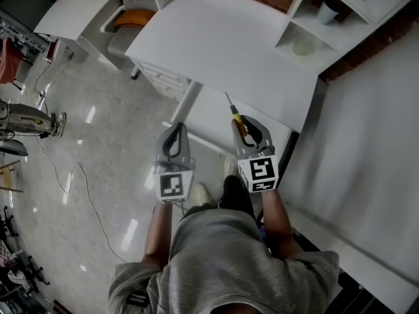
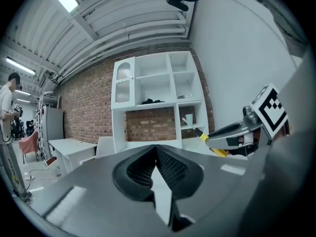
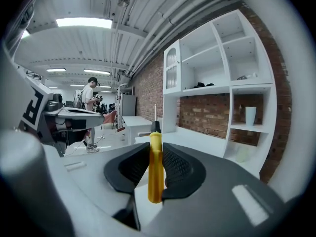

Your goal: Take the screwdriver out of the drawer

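Note:
A screwdriver with a yellow handle, black collar and thin metal shaft stands upright between the jaws of my right gripper, which is shut on the handle. From the head view the screwdriver juts forward out of the right gripper, its tip over the near edge of the white desk. To its left my left gripper is held level at about the same height. Its jaws meet at the tips with nothing between them. The left gripper view shows the right gripper and the screwdriver at the right. No drawer front shows plainly.
A white shelf unit holding a cup stands at the desk's far right against a brick wall. A chair with an orange cushion sits at the desk's far left. Cables trail over the shiny floor on the left. A person stands far back.

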`<state>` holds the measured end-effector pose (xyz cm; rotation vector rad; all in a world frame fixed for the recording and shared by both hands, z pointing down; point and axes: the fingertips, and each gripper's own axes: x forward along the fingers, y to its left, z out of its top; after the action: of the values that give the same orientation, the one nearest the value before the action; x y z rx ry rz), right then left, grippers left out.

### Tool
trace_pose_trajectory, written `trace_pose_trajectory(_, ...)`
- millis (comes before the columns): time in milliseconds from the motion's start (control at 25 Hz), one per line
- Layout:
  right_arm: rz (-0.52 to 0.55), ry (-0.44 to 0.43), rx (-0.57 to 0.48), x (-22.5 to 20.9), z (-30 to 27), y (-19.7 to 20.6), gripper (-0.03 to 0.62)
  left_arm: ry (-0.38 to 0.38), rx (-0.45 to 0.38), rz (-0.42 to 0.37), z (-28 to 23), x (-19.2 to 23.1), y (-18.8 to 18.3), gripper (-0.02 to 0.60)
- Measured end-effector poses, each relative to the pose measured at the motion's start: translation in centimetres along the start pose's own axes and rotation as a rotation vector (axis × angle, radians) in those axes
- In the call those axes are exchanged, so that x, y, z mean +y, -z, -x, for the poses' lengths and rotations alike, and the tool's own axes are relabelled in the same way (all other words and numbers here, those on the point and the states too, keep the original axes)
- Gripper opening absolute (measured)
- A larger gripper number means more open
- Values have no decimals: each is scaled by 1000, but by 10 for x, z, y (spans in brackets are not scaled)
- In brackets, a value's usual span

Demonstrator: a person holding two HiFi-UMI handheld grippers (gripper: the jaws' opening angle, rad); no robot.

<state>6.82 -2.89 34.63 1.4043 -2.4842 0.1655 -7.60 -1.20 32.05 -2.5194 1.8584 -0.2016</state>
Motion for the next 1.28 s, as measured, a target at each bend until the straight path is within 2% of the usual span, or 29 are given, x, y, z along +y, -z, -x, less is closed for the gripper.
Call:
trace_pose_trajectory(560, -7, 129, -111, 20, 90, -18, 83, 93, -44, -29, 58, -28, -20, 12)
trace_pose_trajectory(840, -25, 183, -122, 28, 124, -10, 83, 136, -52, -51, 78, -38, -21, 12)
trace_pose_trajectory(1280, -39, 226, -118, 31, 156, 4, 83, 156, -44, -49, 99, -49, -18, 12)
